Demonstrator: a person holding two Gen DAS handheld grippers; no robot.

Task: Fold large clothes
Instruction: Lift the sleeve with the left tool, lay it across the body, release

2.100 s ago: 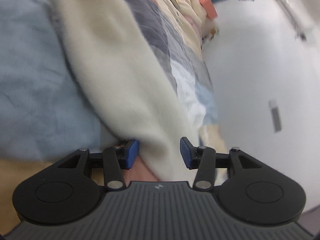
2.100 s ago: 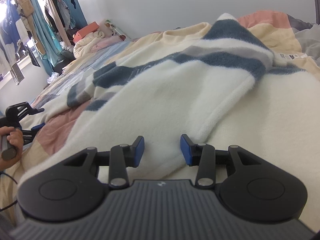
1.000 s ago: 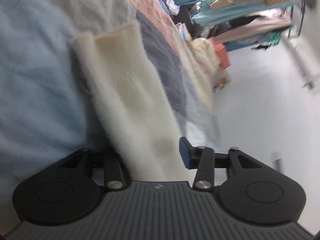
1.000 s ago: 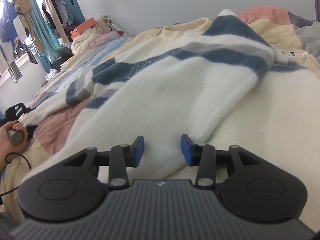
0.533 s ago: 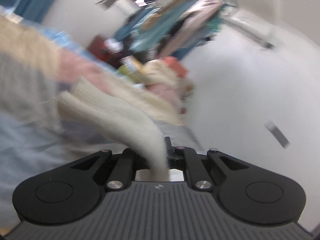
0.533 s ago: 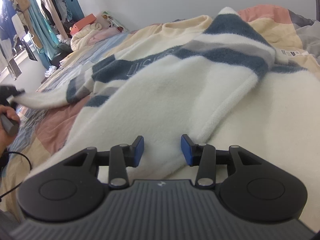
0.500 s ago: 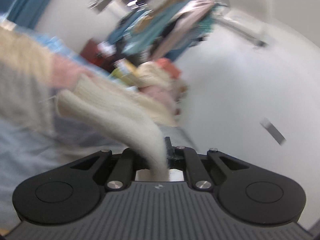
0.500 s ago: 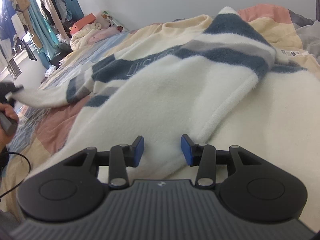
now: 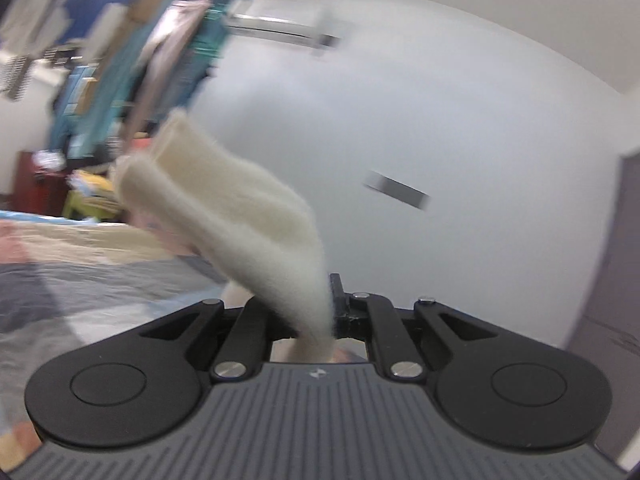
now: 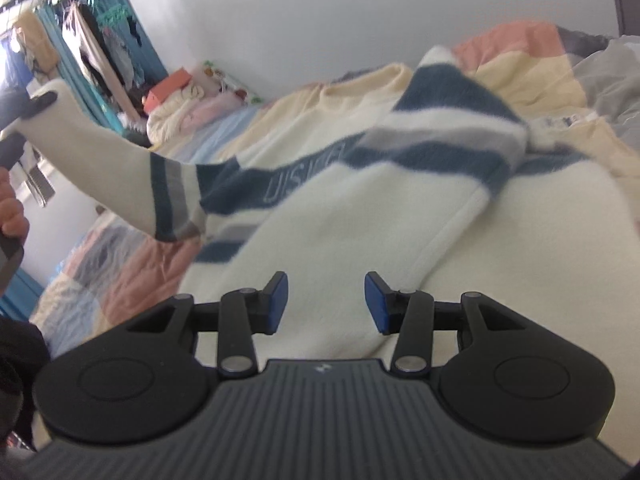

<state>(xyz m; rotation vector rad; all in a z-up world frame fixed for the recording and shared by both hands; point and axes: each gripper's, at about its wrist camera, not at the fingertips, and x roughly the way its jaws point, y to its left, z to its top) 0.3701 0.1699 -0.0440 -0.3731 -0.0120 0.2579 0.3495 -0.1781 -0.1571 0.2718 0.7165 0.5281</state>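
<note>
A large cream fleece sweater [image 10: 360, 216] with navy and grey stripes lies spread on the bed. Its left sleeve [image 10: 120, 168] is lifted off the bed and stretched up to the left. My left gripper [image 9: 320, 308] is shut on that sleeve's cream cuff [image 9: 240, 216], which stands out past the jaws. In the right wrist view the left gripper [image 10: 24, 116] shows at the far left edge with a hand [image 10: 14, 212] on its handle. My right gripper [image 10: 326, 300] is open just above the sweater's cream body, with nothing between its blue pads.
A patchwork quilt [image 10: 120, 264] in pink, grey, blue and yellow covers the bed. A pile of bedding with an orange box [image 10: 172, 84] sits by the far wall. Hanging clothes [image 10: 100, 52] fill a rack at the left. A plain wall [image 9: 460, 140] runs alongside the bed.
My left gripper closed on the sleeve cuff, rose and rolled level, pulling the sleeve up off the quilt. The right gripper lifted slightly over the sweater body.
</note>
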